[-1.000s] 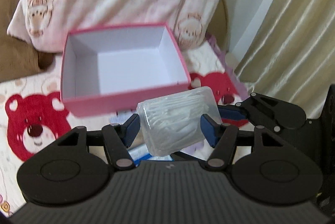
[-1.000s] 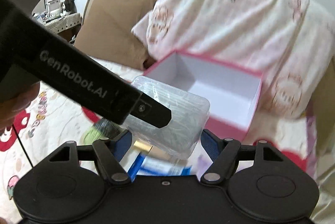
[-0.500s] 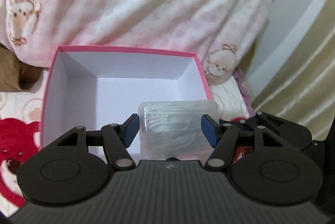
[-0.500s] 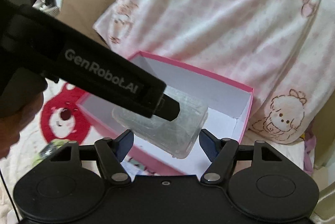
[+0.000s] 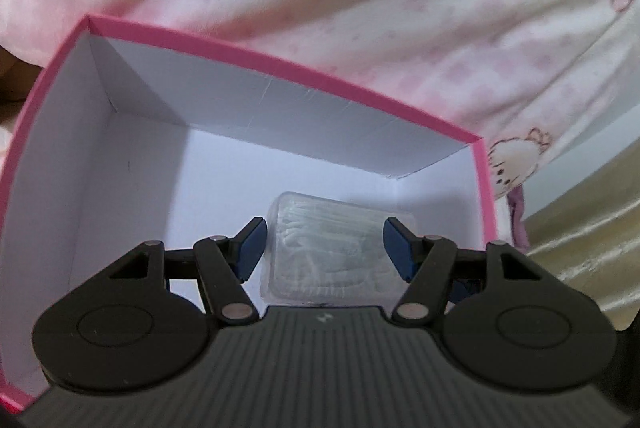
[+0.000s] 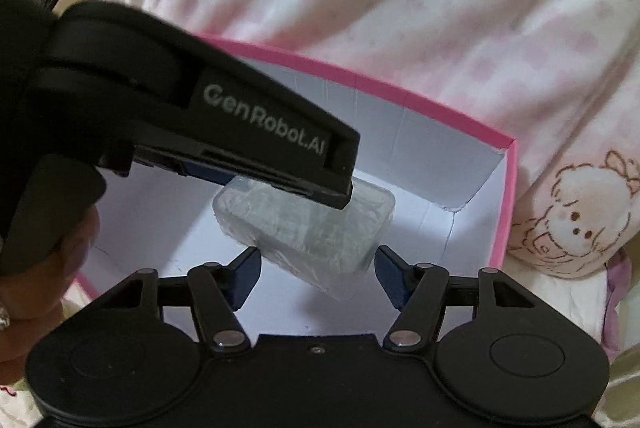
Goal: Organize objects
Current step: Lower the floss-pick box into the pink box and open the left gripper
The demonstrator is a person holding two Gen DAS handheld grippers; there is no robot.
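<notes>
The clear case (image 5: 336, 248), gripped by the left tool (image 5: 324, 248), should settle flat on the pink box (image 5: 280, 64) floor before release; the right tool (image 6: 318, 274) is closing, empty.

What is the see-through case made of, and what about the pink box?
The see-through case looks like thin clear plastic: glossy, slightly cloudy, and you can see white sticks packed inside. The pink box looks like stiff cardboard with a matte finish: pink outside, plain white inside, with folded corner seams and faint creases on its walls.
</notes>
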